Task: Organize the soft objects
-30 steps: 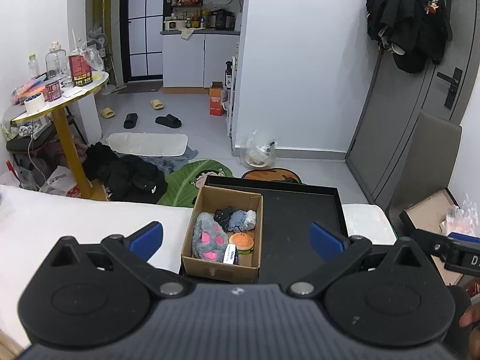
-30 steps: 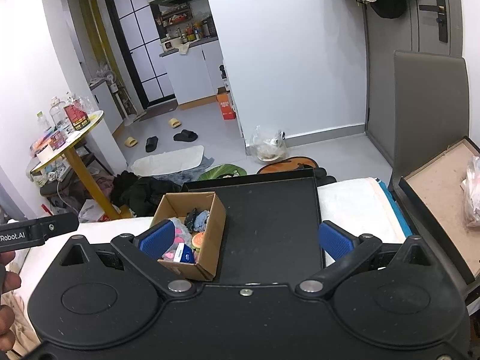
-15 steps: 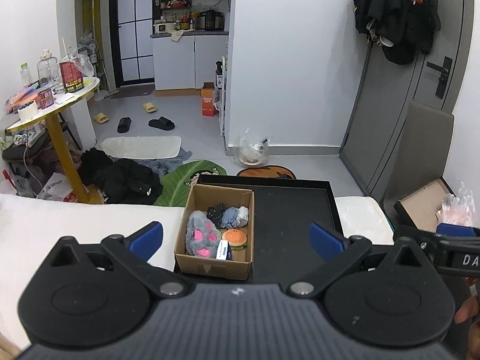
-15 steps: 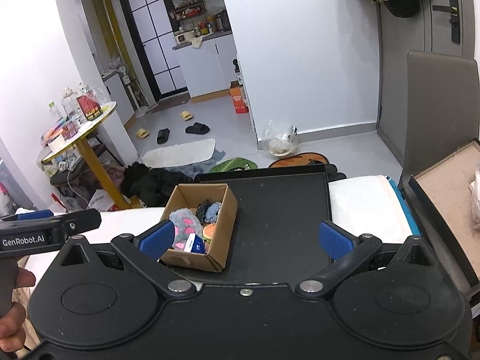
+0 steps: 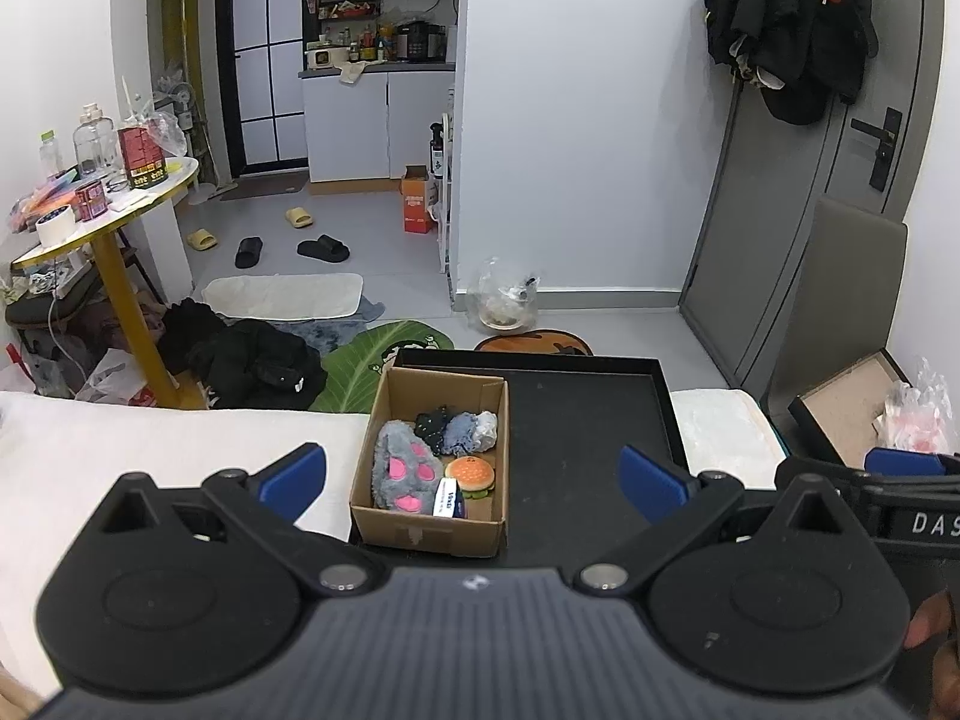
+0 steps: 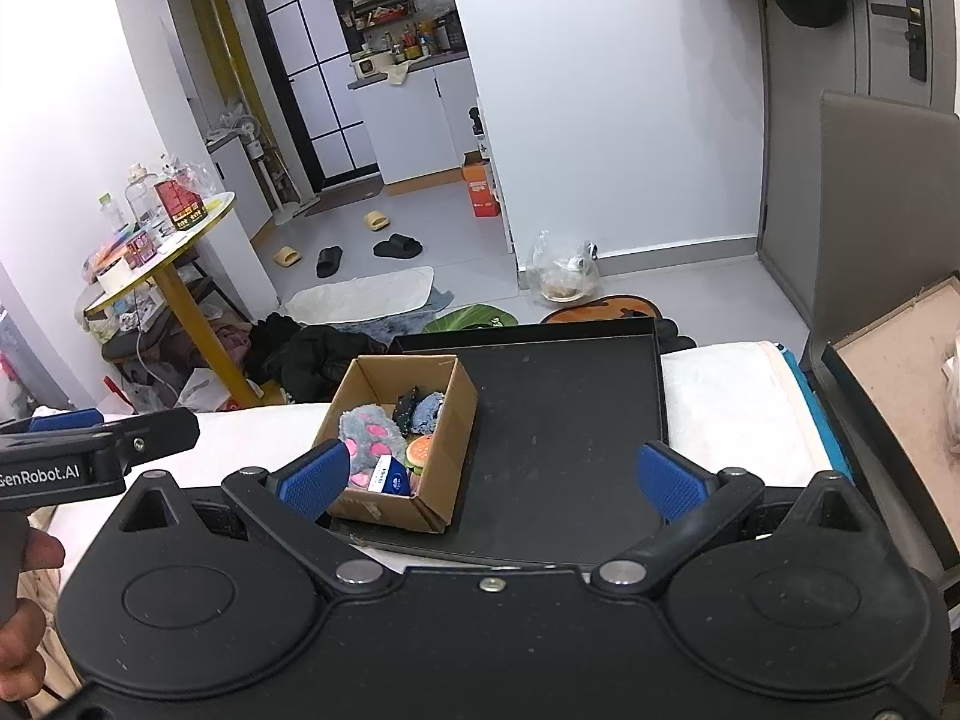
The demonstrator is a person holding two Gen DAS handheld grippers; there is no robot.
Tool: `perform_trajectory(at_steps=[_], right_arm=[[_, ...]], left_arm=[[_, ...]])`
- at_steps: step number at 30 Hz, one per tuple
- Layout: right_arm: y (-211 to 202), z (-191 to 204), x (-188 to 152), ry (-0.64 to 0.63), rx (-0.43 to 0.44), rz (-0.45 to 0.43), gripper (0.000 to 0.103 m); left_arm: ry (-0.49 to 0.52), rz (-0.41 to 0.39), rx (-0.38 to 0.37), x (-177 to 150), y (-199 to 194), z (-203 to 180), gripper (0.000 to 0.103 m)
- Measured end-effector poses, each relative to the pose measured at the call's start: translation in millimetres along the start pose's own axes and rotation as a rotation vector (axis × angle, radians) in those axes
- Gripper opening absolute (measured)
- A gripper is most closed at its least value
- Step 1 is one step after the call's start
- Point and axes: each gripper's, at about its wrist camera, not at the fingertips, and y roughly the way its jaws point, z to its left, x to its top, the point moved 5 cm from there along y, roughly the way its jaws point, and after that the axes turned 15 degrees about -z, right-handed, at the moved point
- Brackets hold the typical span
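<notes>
Both grippers are held wide apart and empty: the left gripper (image 5: 471, 471) and the right gripper (image 6: 492, 477) are raised short of a cardboard box (image 5: 433, 531) that sits on the left part of a black tray (image 5: 591, 414), which rests on a white padded surface (image 5: 120, 450). The soft things are seen lying together inside the box: a fluffy grey paw toy (image 5: 401, 471) with pink pads, a squashy burger toy (image 5: 470, 474), a bundle of dark and pale blue fabric pieces (image 5: 456, 429), and a small blue-and-white pack (image 5: 449, 497) leaning near the front wall. No soft item is seen loose on the tray. This layout fits either items gathered into the box already or items waiting to be taken out and sorted on the tray; which one cannot be told. For any pick here, a jaw should be lowered from above, clear of the thin box walls, and the plush closed on at its thick middle, since fur compresses and slips. The light box is likely to slide if nudged.
</notes>
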Motion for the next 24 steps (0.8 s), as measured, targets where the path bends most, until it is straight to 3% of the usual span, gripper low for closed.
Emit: perform_trajectory(at_steps=[24], right_arm=[[3.0,-1.8,-2.6,0.006,-0.021,0.012,0.103]], left_arm=[[0.004,0.011,0.002,-2.9,1.3,-0.4,0.103]])
